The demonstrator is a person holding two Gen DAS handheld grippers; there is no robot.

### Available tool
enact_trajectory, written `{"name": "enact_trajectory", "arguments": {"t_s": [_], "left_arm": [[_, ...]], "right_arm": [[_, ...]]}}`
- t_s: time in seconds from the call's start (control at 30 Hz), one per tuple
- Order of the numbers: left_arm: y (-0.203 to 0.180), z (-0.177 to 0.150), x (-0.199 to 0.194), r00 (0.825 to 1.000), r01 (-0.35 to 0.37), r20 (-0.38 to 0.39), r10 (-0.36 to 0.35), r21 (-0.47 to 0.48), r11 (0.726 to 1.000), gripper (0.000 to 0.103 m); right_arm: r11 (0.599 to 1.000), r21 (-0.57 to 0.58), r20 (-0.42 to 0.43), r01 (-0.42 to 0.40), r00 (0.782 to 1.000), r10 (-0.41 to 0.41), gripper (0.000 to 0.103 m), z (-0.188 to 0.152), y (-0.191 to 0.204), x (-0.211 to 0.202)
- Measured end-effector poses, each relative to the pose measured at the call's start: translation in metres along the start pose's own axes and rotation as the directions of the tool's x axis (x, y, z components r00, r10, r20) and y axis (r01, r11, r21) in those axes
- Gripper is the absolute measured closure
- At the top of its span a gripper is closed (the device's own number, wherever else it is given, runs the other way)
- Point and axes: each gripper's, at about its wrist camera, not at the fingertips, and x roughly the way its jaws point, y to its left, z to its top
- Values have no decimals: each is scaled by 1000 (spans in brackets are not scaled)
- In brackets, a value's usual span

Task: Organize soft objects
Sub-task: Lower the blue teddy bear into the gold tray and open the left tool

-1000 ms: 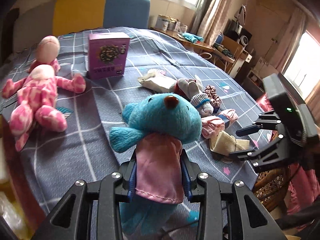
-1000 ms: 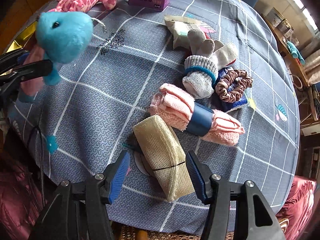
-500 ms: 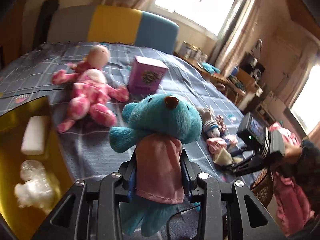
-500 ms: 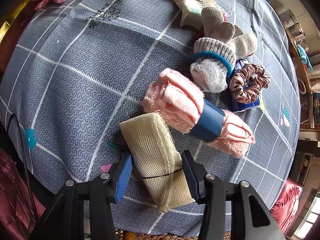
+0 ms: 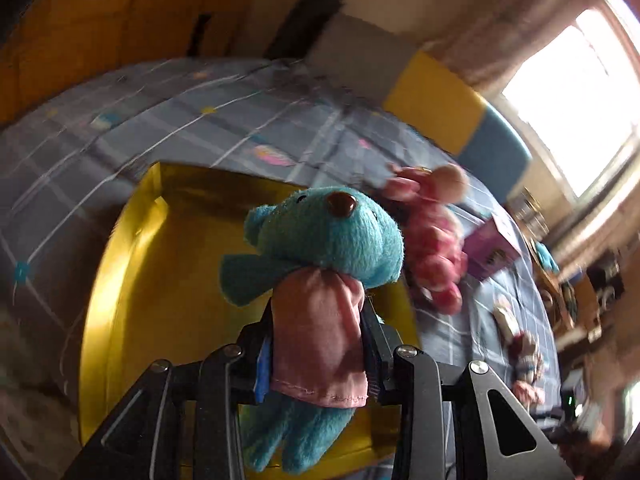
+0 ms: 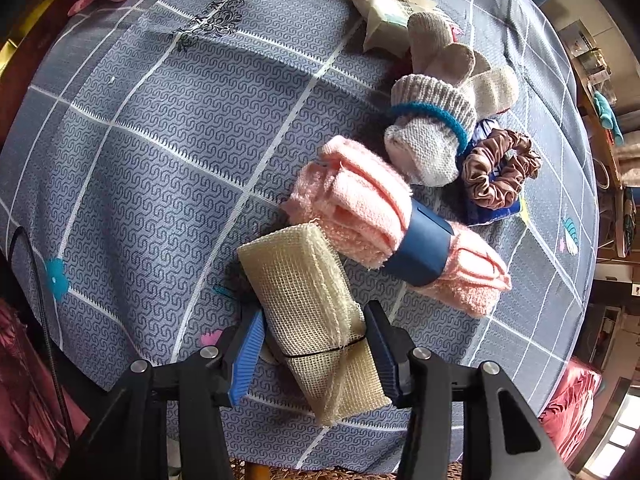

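Left wrist view: the left gripper (image 5: 318,344) has its jaws clenched on the pink-skirted body of a blue plush bear (image 5: 328,236), held upright over a yellow tray (image 5: 132,248) that sits on the grey checked tablecloth (image 5: 160,120). Beside the tray lies a pink plush doll (image 5: 432,240), and past it stands a purple box (image 5: 490,250); its printing is too blurred to read.

Right wrist view: the right gripper (image 6: 316,344) has its jaws grasping a beige mesh cloth roll (image 6: 308,308), which is bound by a thin black band and rests on the tabletop near its edge. Touching the roll's far end is a pink towel bundle (image 6: 360,208) wrapped in a dark blue sleeve (image 6: 420,248). Beyond it lie a grey knitted glove (image 6: 432,132) with a blue cuff stripe, a brown scrunchie (image 6: 500,168) on a blue packet, and a cream paper packet (image 6: 384,8) whose label cannot be read.
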Motion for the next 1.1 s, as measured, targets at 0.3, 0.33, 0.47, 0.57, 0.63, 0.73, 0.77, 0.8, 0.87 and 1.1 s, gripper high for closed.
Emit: {"name": "enact_trajectory", "arguments": {"t_s": [0.3, 0.33, 0.47, 0.57, 0.63, 0.73, 0.77, 0.8, 0.87, 1.1], "left_arm": [[30, 35, 66, 993, -70, -108, 49, -202, 977, 66], [27, 38, 74, 993, -76, -107, 55, -202, 976, 65], [17, 47, 104, 986, -121, -141, 94, -191, 974, 60], [10, 48, 121, 982, -129, -159, 104, -157, 979, 55], [8, 47, 126, 980, -132, -166, 108, -139, 982, 55], [3, 42, 119, 980, -151, -144, 136, -101, 983, 52], [3, 40, 115, 981, -156, -134, 143, -91, 984, 50], [2, 38, 111, 981, -163, -119, 153, -77, 984, 49], [-3, 33, 96, 981, -180, -79, 176, -42, 983, 44], [-20, 13, 54, 981, -196, 24, 195, 54, 979, 41]], "right_arm": [[1000, 6, 10, -4, 1000, 4, 52, -5, -3, -6], [1000, 6, 11, -6, 1000, 6, 52, -6, -4, -7], [1000, 9, 12, -10, 1000, 10, 52, -5, -6, -6], [1000, 13, 14, -16, 1000, 16, 52, -5, -8, -6], [1000, 12, 13, -17, 1000, 17, 52, -5, -9, -5], [1000, 11, 13, -17, 1000, 17, 53, -4, -10, -5], [1000, 11, 13, -18, 1000, 18, 53, -4, -11, -5], [1000, 12, 14, -18, 1000, 18, 53, -4, -10, -5], [1000, 13, 17, -17, 1000, 17, 53, -5, -10, -6], [1000, -3, 34, -5, 999, 5, 54, -7, -5, -10]]}}
